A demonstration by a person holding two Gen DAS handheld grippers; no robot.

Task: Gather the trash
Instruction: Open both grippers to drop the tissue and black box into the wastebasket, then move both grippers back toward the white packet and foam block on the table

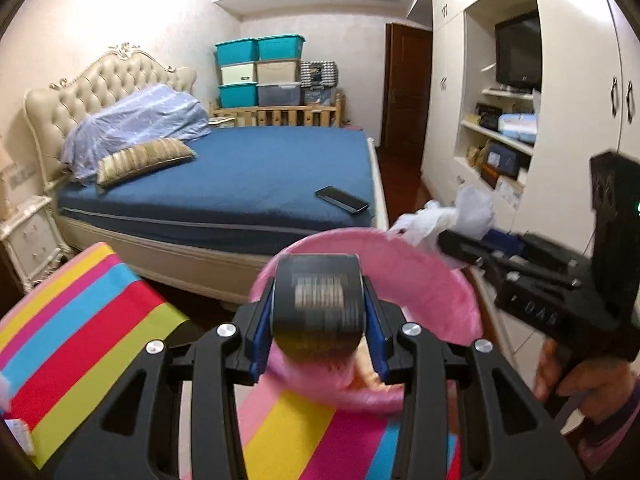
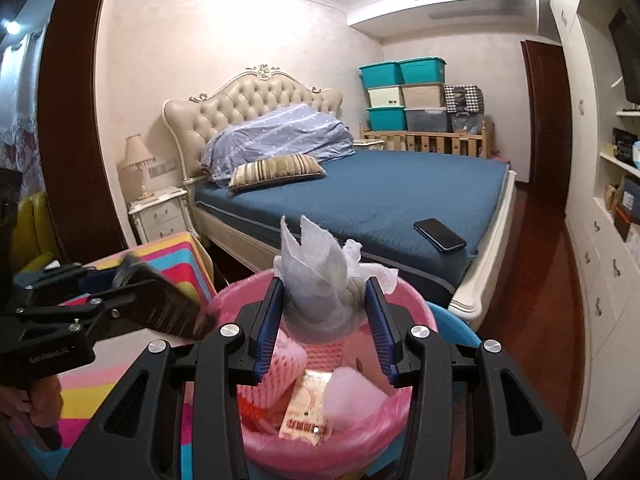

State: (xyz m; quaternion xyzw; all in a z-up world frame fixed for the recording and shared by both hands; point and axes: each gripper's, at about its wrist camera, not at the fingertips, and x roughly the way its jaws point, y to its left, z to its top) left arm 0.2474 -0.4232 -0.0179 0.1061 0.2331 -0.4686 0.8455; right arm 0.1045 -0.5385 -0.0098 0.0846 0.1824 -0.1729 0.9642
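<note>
- Bedroom setting: a bed with a blue cover fills the background, a phone lying near its foot, stacked storage bins against the far wall and a white wardrobe on the right.
- Task's things: 2 pieces of trash are held over a bin lined with a pink bag, which stands beside a rainbow-striped cloth.
- Crumpled white tissue: it stands between the fingers of the right gripper, above the bin's far rim. Both blue pads appear to touch its sides, so I read it as held, though loosely.
- Dark cylinder, perhaps a can or a roll, motion-blurred: it is clamped crosswise in the left gripper, pads on its 2 ends, at the bin's near rim.
- Inside the bin already: pink foam netting, a printed wrapper and a pale wad.
- Handling, as a judgement: the tissue is very light, soft and compressible; it may cling to a pad on release, so hold it at the bunched lower part. The cylinder looks rigid with a smooth wall that could slip; gripping across its flat ends seems the surer hold.
</note>
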